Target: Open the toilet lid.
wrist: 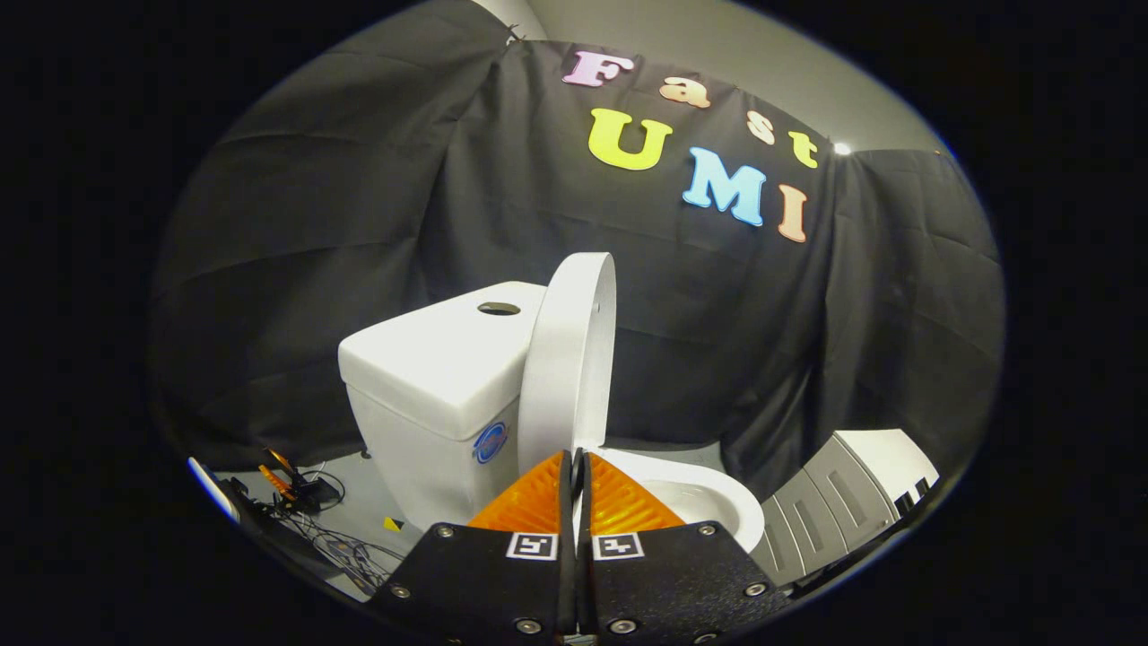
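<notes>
The white toilet lid (pixel 569 359) stands raised, nearly upright and seen edge-on, resting by the front of the tank (pixel 430 368). The open seat and bowl (pixel 708 502) lie below it, to the right of my fingers. My gripper (pixel 574 456) is shut, its two orange fingers (pixel 529 507) pressed together with only a thin slit between them. Their tips sit just in front of the lid's lower edge, and nothing is seen held between them. The lid's hinge is hidden behind the fingers.
The tank has a round hole in its top. On the grey floor left of the toilet lie tangled cables and an orange-handled tool (pixel 287 484). A grey and white ribbed unit (pixel 843 502) stands close to the right of the bowl.
</notes>
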Demonstrator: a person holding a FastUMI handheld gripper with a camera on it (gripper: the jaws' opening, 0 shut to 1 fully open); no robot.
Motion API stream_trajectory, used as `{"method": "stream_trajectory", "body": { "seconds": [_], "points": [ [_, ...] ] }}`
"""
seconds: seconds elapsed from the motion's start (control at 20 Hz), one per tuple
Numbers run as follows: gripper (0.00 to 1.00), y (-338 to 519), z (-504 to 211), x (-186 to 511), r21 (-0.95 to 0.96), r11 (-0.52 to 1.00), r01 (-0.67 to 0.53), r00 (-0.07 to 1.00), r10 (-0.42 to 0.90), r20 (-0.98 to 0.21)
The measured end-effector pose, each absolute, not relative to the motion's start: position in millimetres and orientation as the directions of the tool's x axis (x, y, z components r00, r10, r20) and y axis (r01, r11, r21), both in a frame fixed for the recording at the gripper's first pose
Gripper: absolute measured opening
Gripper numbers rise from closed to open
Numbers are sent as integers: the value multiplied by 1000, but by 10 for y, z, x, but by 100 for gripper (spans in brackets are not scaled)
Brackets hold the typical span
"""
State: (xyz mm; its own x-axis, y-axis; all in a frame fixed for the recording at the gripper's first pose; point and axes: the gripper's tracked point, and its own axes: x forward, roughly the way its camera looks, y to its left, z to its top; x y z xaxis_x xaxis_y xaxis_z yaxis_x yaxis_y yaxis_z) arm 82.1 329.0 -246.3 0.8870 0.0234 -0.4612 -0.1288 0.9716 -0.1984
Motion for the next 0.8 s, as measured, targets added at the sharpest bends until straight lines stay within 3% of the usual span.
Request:
{"method": "stream_trajectory", "body": {
  "seconds": [0.25, 0.6, 0.8],
  "points": [
    [0, 3427, -2506, 798, -261, 950, -169, 889, 33, -456],
    [0, 3392, -2471, 803, -206, 963, -173, 882, 59, -467],
    [6, 3489, -2481, 798, -191, 956, -222, 861, 100, -499]
  ]
}}
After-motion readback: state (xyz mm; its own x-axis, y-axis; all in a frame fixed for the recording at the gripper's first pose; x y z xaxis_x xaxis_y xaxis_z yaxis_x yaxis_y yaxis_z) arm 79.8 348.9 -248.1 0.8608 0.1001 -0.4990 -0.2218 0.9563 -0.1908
